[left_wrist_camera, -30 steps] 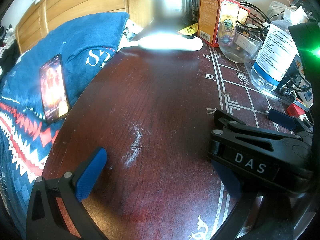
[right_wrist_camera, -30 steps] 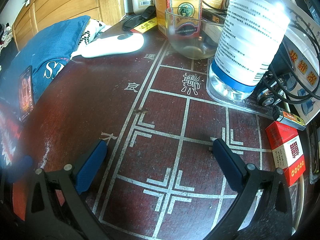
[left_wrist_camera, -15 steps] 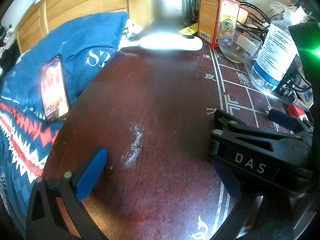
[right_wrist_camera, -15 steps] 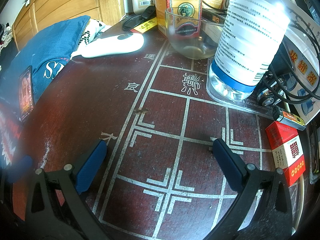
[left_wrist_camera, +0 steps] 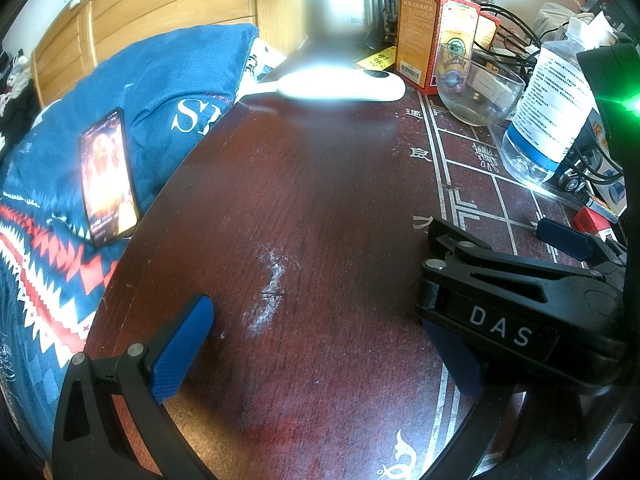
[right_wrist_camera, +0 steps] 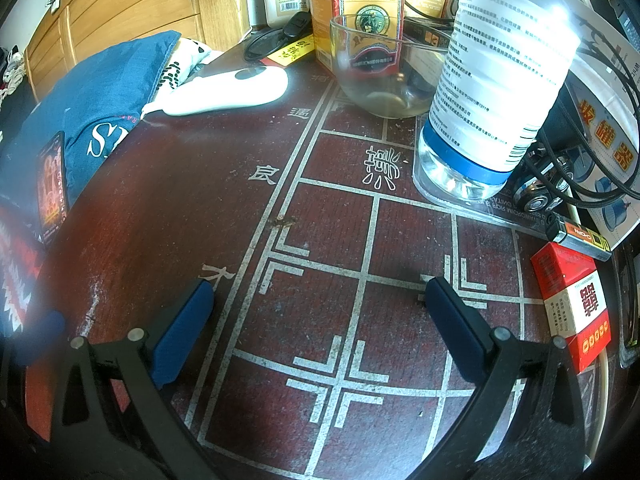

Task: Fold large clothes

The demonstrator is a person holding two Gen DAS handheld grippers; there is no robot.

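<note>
We saw the blue cloth (left_wrist_camera: 168, 80) with white letters lying at the left, off the edge of the table (left_wrist_camera: 320, 208). Below it there was more cloth with red and white zigzags (left_wrist_camera: 44, 272). A phone (left_wrist_camera: 106, 184) with a lit screen lay on the blue cloth, right by the table edge.

Our left gripper (left_wrist_camera: 316, 344) was low over the dark red table, with its blue fingers wide apart and nothing between them. Our right gripper (right_wrist_camera: 320, 320) was open too, over white lines painted on the table, and it held nothing. From the left camera we saw the right gripper just beside the left one, with the letters DAS on it.

Farther back, a white gadget (right_wrist_camera: 228, 90) lay on the table, touching the blue cloth. Near it stood a glass bowl (right_wrist_camera: 380, 76), an orange box (left_wrist_camera: 432, 36) and a big plastic bottle (right_wrist_camera: 500, 80). A red pack (right_wrist_camera: 572, 304) and a lighter (right_wrist_camera: 580, 236) lay at the right.
</note>
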